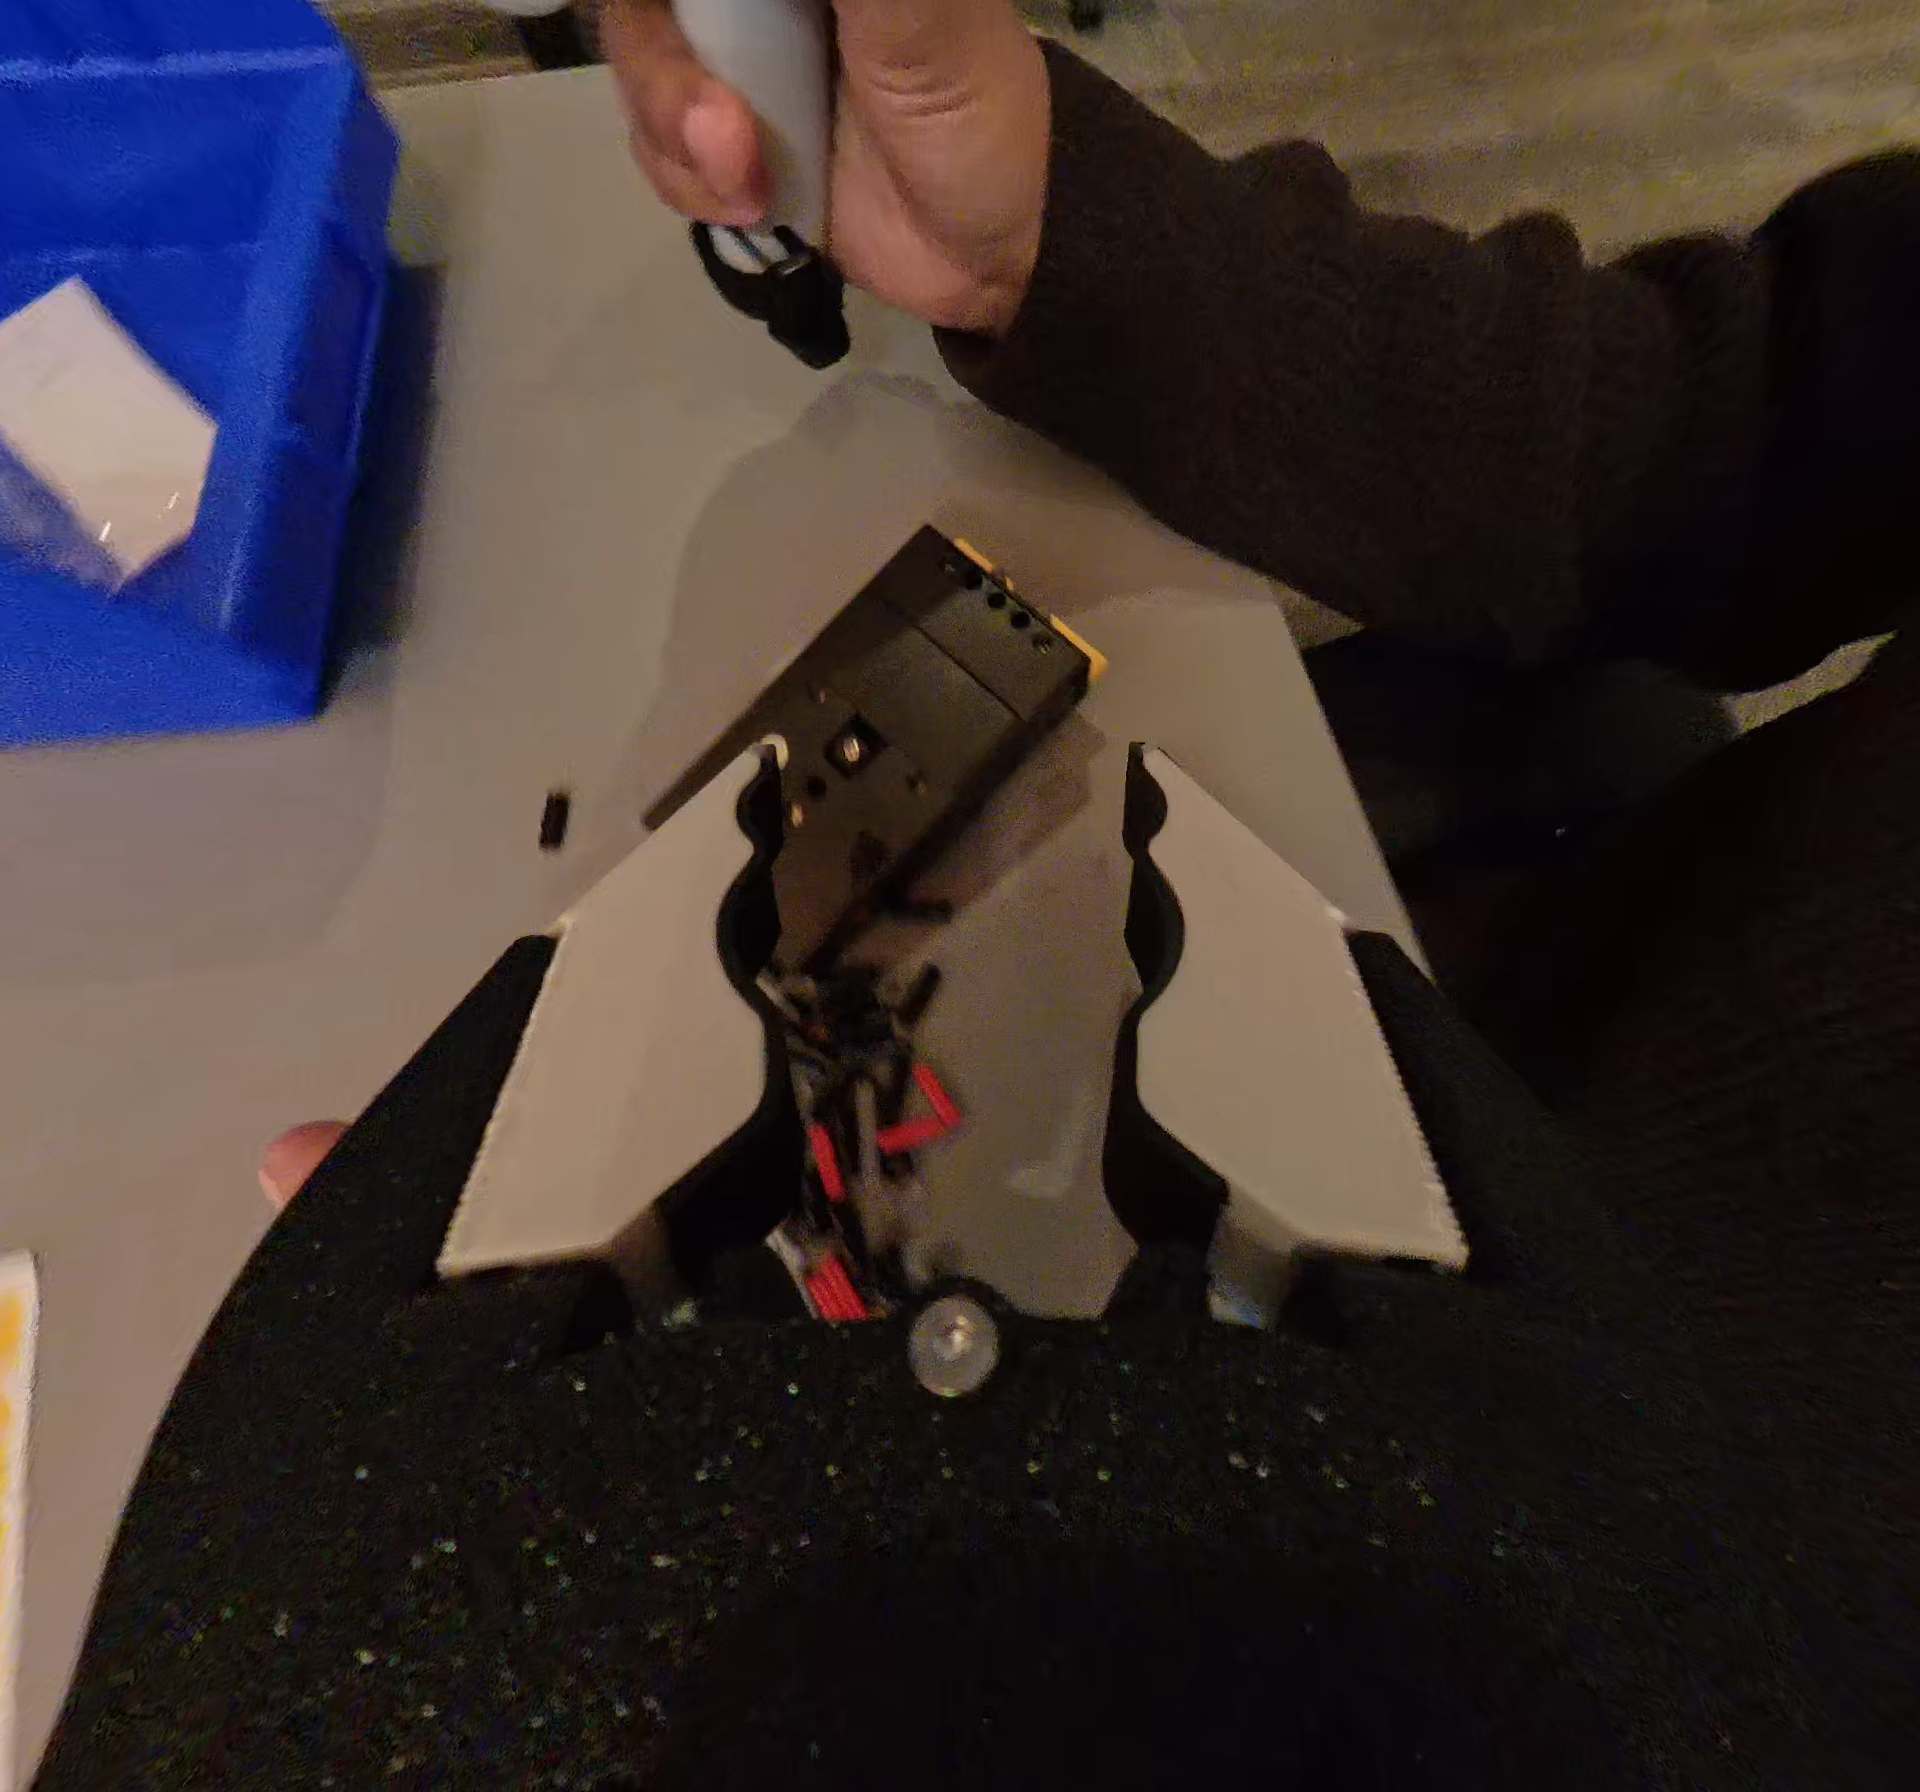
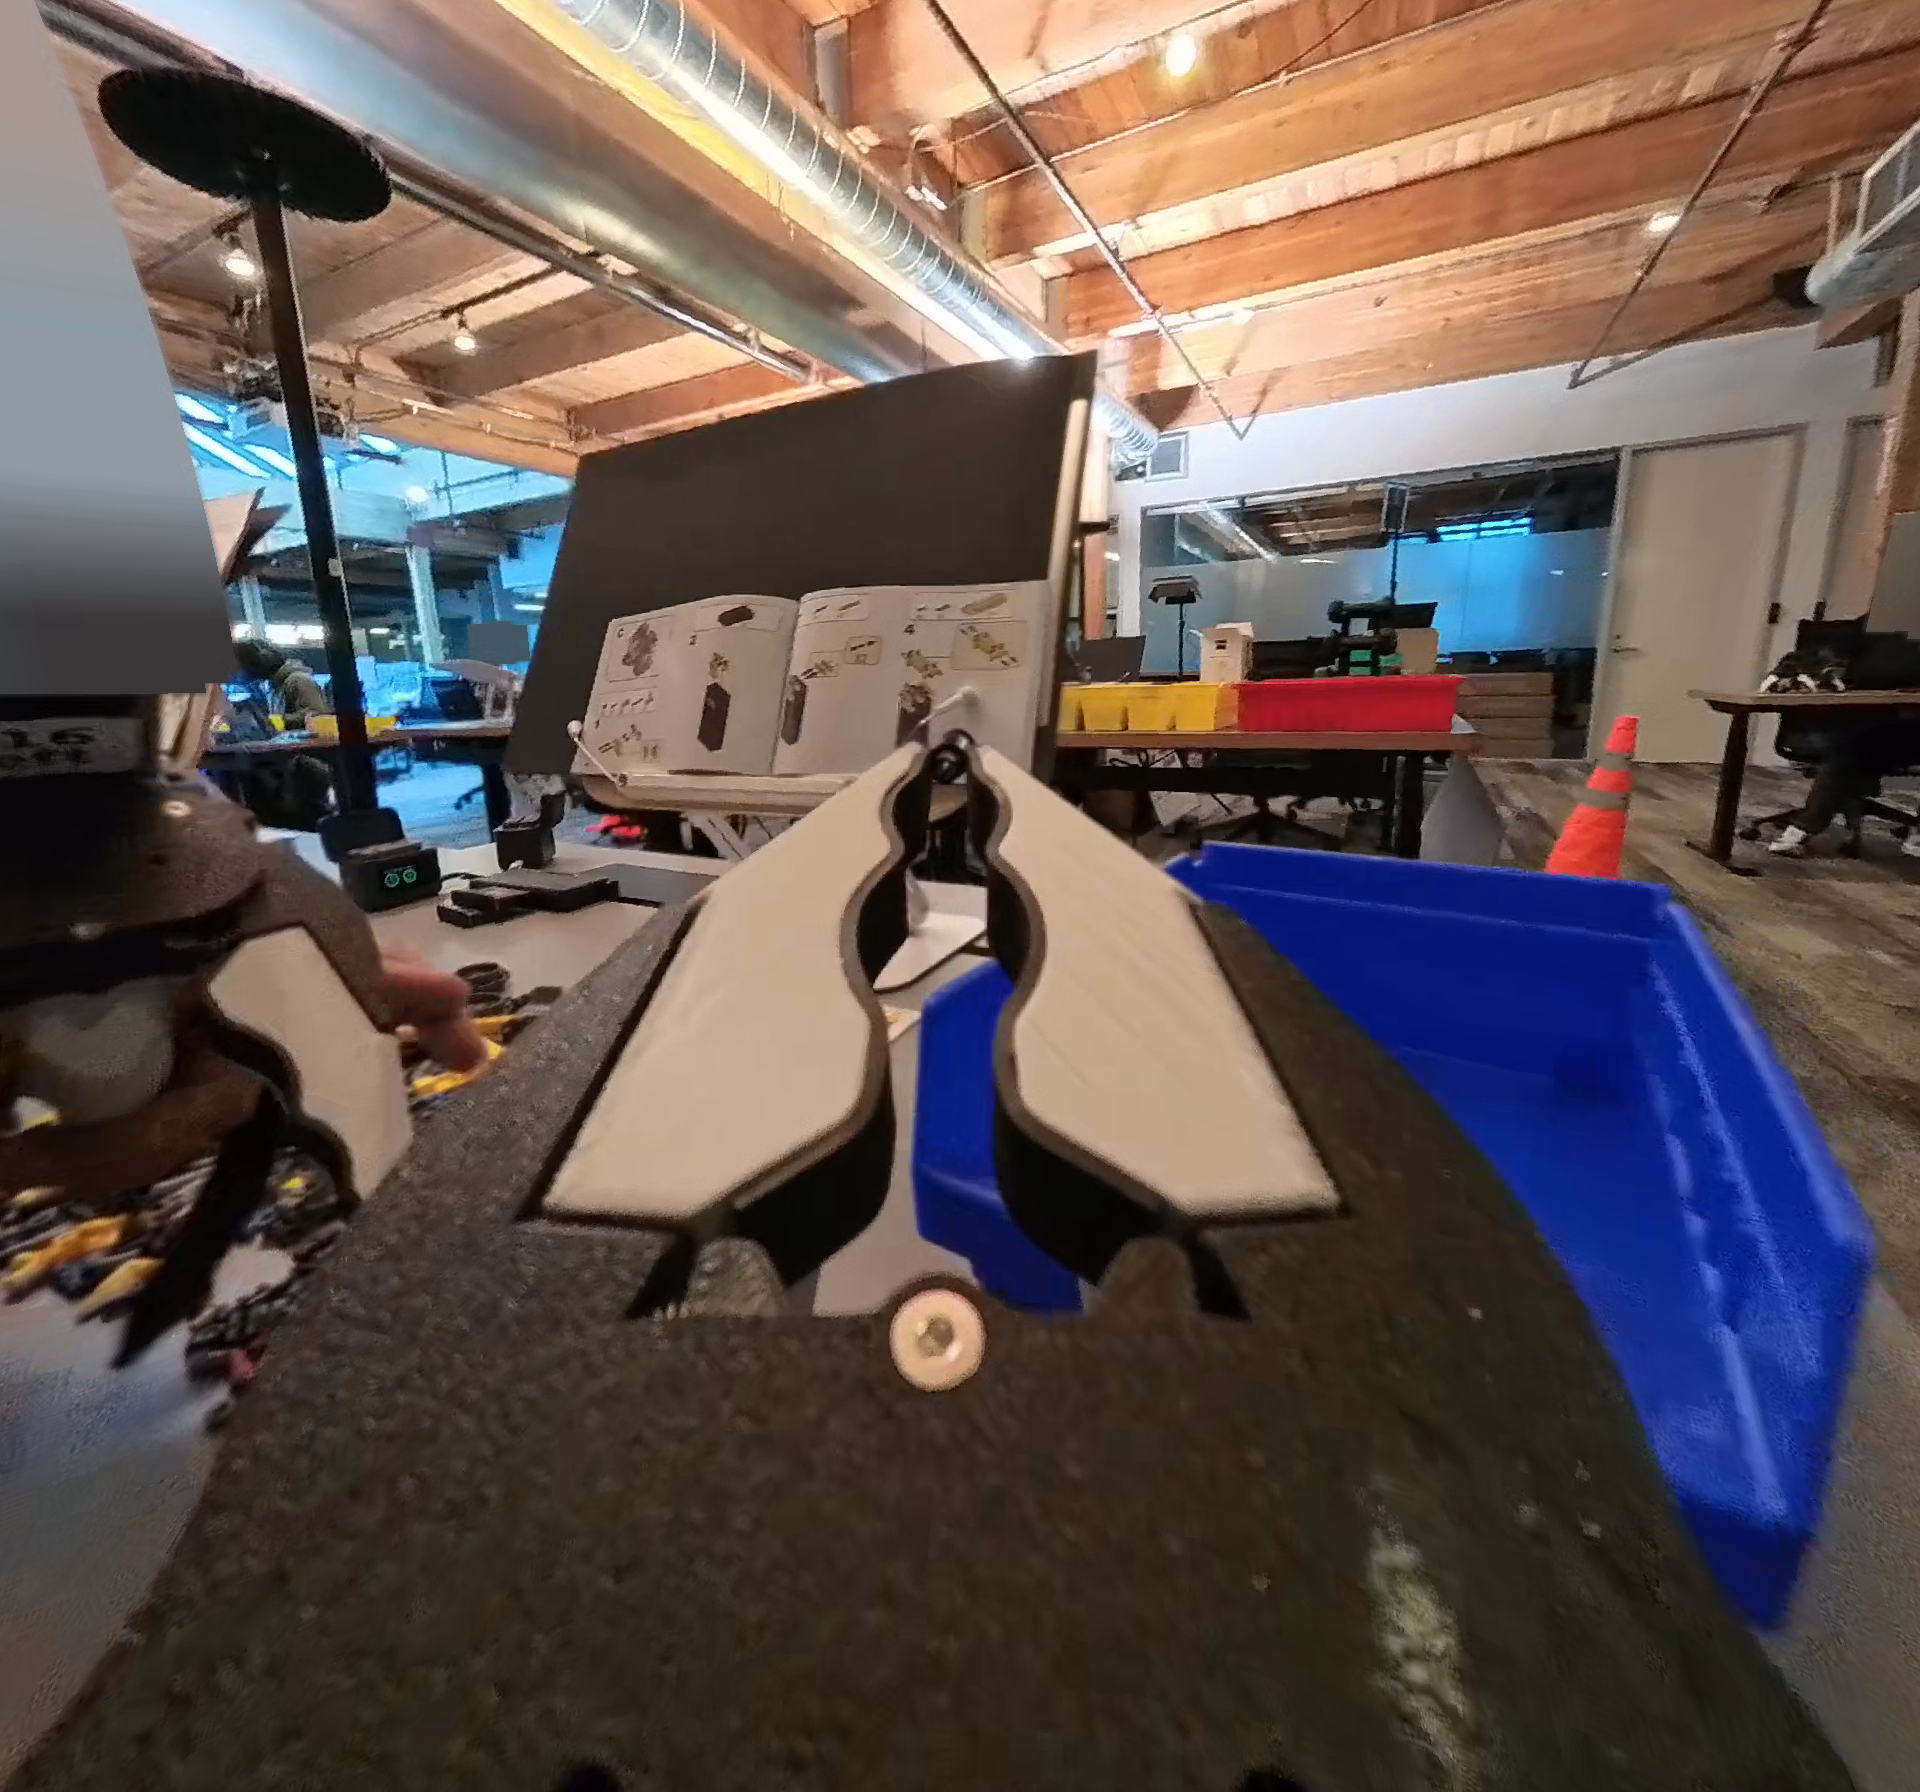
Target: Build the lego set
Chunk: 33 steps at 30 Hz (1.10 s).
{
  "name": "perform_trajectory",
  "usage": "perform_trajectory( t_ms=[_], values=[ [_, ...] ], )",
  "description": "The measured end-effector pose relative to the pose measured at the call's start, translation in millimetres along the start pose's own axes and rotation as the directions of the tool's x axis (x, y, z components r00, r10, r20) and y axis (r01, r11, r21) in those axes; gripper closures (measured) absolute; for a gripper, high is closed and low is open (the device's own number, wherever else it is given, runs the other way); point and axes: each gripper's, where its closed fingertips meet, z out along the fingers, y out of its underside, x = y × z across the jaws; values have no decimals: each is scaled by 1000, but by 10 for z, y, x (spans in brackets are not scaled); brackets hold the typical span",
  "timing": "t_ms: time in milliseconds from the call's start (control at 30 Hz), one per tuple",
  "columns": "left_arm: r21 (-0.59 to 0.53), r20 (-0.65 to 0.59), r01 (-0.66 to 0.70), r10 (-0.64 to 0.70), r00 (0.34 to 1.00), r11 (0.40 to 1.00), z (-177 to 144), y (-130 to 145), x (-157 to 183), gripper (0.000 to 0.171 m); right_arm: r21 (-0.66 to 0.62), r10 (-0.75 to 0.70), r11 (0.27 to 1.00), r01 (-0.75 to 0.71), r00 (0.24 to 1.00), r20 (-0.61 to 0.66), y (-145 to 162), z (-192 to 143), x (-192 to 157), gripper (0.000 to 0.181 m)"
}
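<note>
**Two grippers over a grey table, one spread wide, one pinching a small black piece**

Two handheld grippers are working above a grey table [image 1: 520, 288]. The left gripper [image 1: 954, 755] is pointing down at the tabletop with its jaws spread wide, gripping nothing. A black block with a yellow edge [image 1: 914, 703] is lying on the table between and just beyond its fingertips, tilted diagonally. Nearer the gripper body, a loose heap of small black and red pins [image 1: 868, 1098] is sitting between the fingers. One tiny black piece [image 1: 554, 817] is lying apart to the left.

A hand [image 1: 883, 111] in a dark sleeve is gripping a grey handle above the block.

The right gripper [image 2: 948, 760] is pointing out over the table, its jaws drawn nearly together and pinching a small black part [image 2: 945, 757] at the tips. A blue bin [image 2: 1558, 1067] is sitting just right of it. An open instruction booklet [image 2: 810, 682] is resting on a stand beyond, against a dark board [image 2: 810, 495].
</note>
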Motion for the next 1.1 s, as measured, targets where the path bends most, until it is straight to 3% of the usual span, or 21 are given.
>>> perform_trajectory(
  t_ms=[167, 300, 433, 600, 733, 867, 1000, 1100],
  values=[
    [-144, -183, -139, 112, 977, 980, 602, 21, -3, 104, 35, 107, 994, -108, 994, 16, -37, -106, 153, 177],
    [-161, -268, -136, 90, 959, 978, 696, -7, 119, 101, 3, 59, 998, -59, 998, 27, -11, -91, 99, 177],
    [-177, -241, -125, 80, 967, 976, 664, 17, 124, 100, -2, 35, 999, -35, 999, 37, -20, -88, 57, 177],
    [-34, -271, -191, 175, 947, 981, 543, -147, 289, 100, 27, 76, 997, -77, 996, 46, -58, -121, 60, 177],
    [-139, -168, -291, 267, 949, 946, 743, -43, 107, 98, 51, 119, 991, -121, 992, 43, -84, -160, 103, 177],
    [-152, -271, -268, 220, 937, 951, 847, -48, 225, 95, 56, 117, 991, -118, 993, 26, -83, -175, 125, 177],
    [-196, -166, -253, 222, 961, 948, 892, -10, 48, 103, 34, 97, 995, -98, 995, 32, -51, -149, 88, 177],
    [-174, -98, -229, 215, 972, 958, 753, -48, -26, 106, 24, 87, 996, -88, 996, 35, -37, -139, 70, 177]
  ],
)
